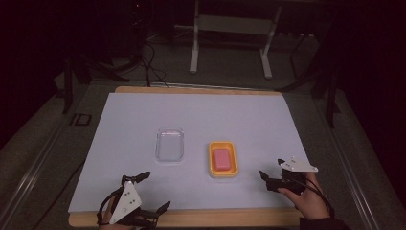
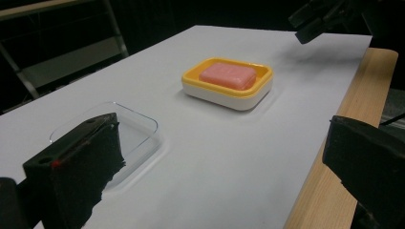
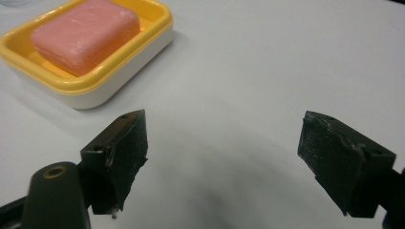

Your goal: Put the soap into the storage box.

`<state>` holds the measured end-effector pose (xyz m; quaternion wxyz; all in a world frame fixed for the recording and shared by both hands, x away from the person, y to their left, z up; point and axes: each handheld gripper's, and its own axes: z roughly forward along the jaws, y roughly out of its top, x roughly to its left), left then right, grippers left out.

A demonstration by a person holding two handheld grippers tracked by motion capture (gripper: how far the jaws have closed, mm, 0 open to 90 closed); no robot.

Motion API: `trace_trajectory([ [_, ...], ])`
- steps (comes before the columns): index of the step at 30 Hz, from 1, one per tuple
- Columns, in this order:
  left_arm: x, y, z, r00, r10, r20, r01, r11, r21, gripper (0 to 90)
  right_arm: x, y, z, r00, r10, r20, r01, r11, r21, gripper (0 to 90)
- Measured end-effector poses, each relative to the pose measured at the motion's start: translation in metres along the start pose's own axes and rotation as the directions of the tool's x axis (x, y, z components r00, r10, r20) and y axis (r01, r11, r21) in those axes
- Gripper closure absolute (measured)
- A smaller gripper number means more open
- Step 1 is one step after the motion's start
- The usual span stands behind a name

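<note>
Pink soap bar [image 1: 221,158] sits in yellow dish [image 1: 223,171], centre of table [image 1: 134,115]; clear lid [image 1: 170,144] just left of it. Left gripper [image 1: 152,193] bottom left, right gripper [image 1: 271,169] lower right, both spread, empty, apart from dish.

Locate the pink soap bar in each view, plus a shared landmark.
High view: soap bar right of centre, beside the clear lid.
Left gripper view: upper centre, beyond the lid.
Right gripper view: top left, above the near jaw.
Shared landmark: the yellow dish holding it.
</note>
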<state>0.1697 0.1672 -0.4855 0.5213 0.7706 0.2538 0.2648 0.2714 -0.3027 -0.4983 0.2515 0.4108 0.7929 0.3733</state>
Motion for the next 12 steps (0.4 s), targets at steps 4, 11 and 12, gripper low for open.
trace_trajectory([
  [4, -0.0003, 0.0000, 0.0004, 1.0000, 0.002, 0.002, -0.002, 1.0000, 0.001, 0.4, -0.0031, -0.0027, 0.0018, 0.9998, 0.012, 0.014, -0.012, 0.999, -0.037, 17.2],
  [11, 0.0003, 0.0001, 0.0000, 1.0000, -0.003, 0.000, 0.003, 1.0000, -0.002, 0.4, -0.0045, -0.0041, 0.0023, 0.9997, 0.014, 0.021, -0.013, 0.998, -0.057, 17.1],
  [12, 0.0002, 0.0001, 0.0000, 1.0000, -0.001, 0.001, 0.001, 1.0000, -0.001, 0.4, -0.0044, -0.0046, 0.0025, 0.9997, 0.013, 0.020, -0.012, 0.998, -0.057, 17.2],
])
